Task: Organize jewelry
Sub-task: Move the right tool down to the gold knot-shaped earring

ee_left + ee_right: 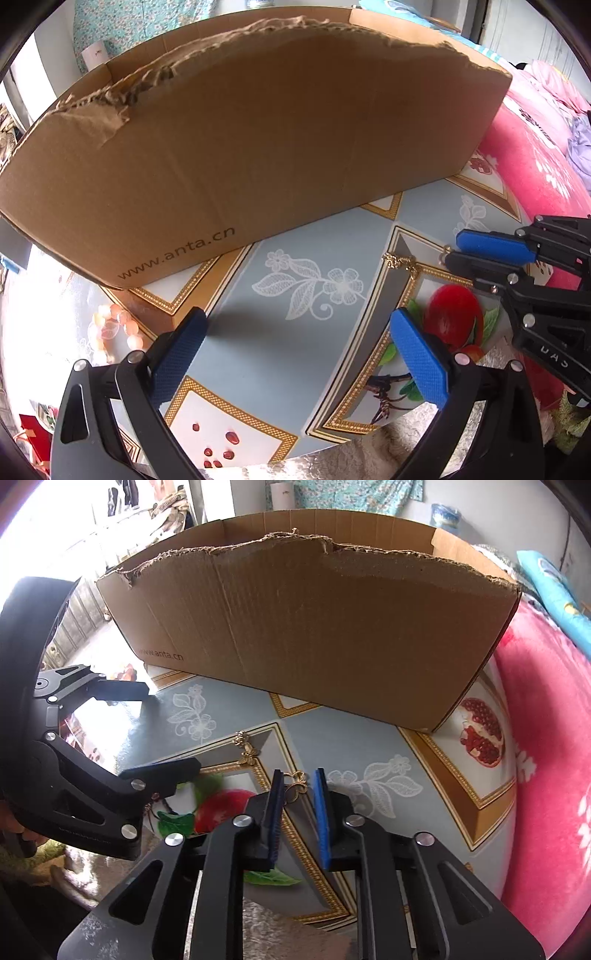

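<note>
A thin gold chain with butterfly charms (pixel 251 755) lies on the patterned tablecloth in front of an open cardboard box (pixel 332 627). My right gripper (pixel 299 788) is low over the near end of the chain, its blue pads a narrow gap apart with the chain's end between them. It also shows at the right of the left wrist view (pixel 452 247), with the chain (pixel 402 263) beside its tips. My left gripper (pixel 295 328) is wide open and empty above the tablecloth. A pink bead bracelet (pixel 118 328) lies left of it, by the box (pixel 258 147).
The tablecloth (pixel 317 236) has printed flowers, fruit and gold borders. A pink blanket (pixel 546 738) lies to the right of the table. The table's near edge (pixel 332 454) runs just below my left gripper's fingers.
</note>
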Demonstrator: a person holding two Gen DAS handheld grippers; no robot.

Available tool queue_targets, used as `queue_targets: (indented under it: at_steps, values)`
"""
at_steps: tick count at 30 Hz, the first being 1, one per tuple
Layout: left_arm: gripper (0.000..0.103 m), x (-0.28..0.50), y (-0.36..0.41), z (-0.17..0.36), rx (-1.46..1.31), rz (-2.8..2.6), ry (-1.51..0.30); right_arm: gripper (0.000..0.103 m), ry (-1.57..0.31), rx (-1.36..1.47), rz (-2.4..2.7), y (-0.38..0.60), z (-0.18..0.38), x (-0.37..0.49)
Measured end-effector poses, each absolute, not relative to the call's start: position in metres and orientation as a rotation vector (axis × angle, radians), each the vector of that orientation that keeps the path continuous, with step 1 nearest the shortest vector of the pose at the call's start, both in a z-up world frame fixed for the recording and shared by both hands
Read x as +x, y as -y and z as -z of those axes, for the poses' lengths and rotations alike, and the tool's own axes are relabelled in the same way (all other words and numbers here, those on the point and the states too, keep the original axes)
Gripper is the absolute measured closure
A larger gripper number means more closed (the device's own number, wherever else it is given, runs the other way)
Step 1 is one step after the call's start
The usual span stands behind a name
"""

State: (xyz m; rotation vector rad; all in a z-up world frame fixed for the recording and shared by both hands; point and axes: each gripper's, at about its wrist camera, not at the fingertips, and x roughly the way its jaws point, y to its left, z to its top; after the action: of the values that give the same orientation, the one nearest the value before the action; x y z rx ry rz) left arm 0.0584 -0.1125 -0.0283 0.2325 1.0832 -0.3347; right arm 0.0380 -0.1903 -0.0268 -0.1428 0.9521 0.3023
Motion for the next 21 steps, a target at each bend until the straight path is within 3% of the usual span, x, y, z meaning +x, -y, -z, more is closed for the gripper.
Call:
queue_targets:
  at_steps: [16, 21]
  values:
    - [0.006, 0.072, 0.117, 0.026, 0.209, 0.293, -1.098, 0.09, -0.968, -0.075, -0.24, 0.208, 0.025, 0.048]
    - [0.006, 0.073, 0.116, 0.026, 0.208, 0.291, -1.098, 0.086, -0.984, -0.029, -0.249, 0.213, 0.023, 0.052]
